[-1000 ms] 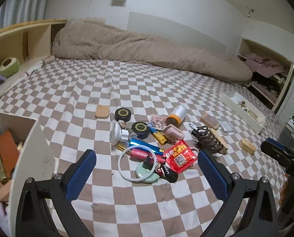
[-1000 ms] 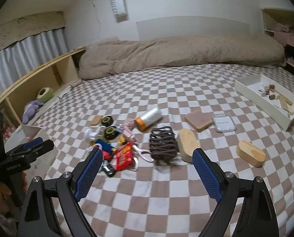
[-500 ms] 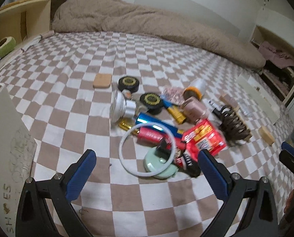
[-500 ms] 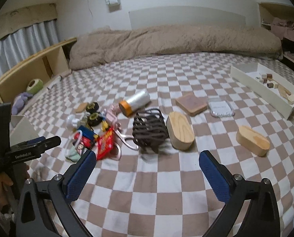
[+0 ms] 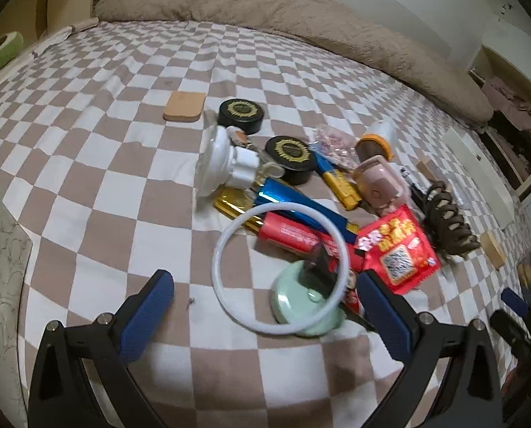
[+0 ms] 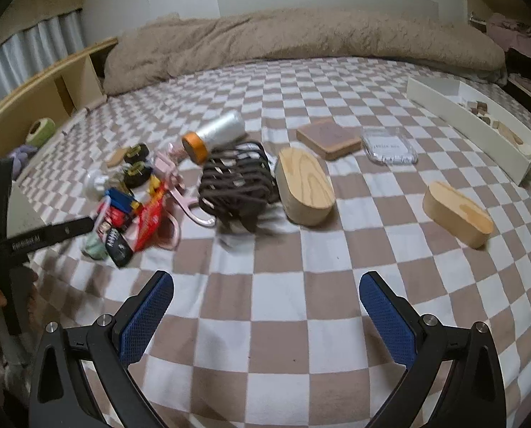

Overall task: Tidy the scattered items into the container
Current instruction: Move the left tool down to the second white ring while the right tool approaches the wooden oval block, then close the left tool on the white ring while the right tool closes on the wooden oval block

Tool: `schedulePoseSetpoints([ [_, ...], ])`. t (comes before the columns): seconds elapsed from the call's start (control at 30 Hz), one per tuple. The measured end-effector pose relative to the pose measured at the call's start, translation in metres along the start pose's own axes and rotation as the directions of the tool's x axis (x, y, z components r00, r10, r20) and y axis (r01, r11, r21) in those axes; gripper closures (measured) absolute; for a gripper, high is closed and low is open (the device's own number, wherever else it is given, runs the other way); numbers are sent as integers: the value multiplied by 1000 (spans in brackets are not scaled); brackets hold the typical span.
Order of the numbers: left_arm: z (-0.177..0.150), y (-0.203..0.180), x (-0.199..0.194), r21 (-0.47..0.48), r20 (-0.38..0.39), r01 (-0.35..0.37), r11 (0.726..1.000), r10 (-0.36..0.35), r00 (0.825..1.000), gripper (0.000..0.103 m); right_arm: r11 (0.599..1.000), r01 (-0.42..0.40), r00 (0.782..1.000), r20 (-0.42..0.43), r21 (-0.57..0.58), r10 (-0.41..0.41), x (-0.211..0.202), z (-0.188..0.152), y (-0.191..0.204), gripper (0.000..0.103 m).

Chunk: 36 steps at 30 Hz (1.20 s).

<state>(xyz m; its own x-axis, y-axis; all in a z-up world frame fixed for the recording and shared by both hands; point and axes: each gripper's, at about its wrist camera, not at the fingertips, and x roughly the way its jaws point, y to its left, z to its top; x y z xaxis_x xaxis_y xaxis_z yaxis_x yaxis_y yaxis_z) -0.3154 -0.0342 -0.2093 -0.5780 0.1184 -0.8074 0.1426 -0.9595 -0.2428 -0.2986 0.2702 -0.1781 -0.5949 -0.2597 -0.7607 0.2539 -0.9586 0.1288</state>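
checkered bedding (image 5: 98, 178) covers the bed that carries everything, and both views now sit lower and closer to it than a second ago, tipped further down toward the clutter.

nearest in the left view, the left hand-held gripper (image 5: 265, 306) has its jaws wide apart and empty, and the white ring (image 5: 279, 269) and the mint-green lid (image 5: 303, 303) under it now lie between the fingertips, where before they lay well ahead. beyond them come the red tube (image 5: 288, 233), the red packet (image 5: 397, 249), the blue tube (image 5: 297, 201) and the two black tins (image 5: 290, 151).

the right hand-held gripper (image 6: 265, 306) is also spread to its widest, a little wider than a second ago, with only bare bedding between its pads. the brown hair clip (image 6: 237, 185) and the oval wooden box (image 6: 306, 185) lie ahead of it.

the white tray (image 6: 454, 107), seemingly the container, sits far right, well apart from the pile. i judge this as an approach for a first pick; nothing is tidied yet.
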Motion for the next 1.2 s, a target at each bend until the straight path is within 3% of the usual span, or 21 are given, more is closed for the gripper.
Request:
schedulePoseSetpoints([
  [0.1, 1, 5, 6, -31, -8, 8, 999, -8, 1000, 0, 1000, 12, 1000, -27, 5, -12, 7, -3, -3, 0],
  [0.4, 4, 2, 14, -6, -9, 31, 1000, -31, 999, 0, 1000, 28, 994, -104, 11, -27, 29, -10, -8, 0],
  [0.73, 5, -1, 18, -18, 1, 0, 1000, 0, 1000, 0, 999, 51, 991, -124, -14, -53, 35, -10, -8, 0],
  [0.8, 5, 1, 18, -19, 1, 5, 1000, -5, 1000, 0, 995, 100, 989, -111, 2, -99, 32, -6, -17, 0],
  [1.03, 5, -2, 16, -11, 7, 5, 1000, -5, 1000, 1, 940, 261, 965, -48, 222, -256, 15, 5, -87, 0],
  [1.2, 3, -6, 10, -19, 5, 38, 999, -38, 999, 18, 868, 270, 958, -24, 416, -286, 7, 5, -132, 0],
])
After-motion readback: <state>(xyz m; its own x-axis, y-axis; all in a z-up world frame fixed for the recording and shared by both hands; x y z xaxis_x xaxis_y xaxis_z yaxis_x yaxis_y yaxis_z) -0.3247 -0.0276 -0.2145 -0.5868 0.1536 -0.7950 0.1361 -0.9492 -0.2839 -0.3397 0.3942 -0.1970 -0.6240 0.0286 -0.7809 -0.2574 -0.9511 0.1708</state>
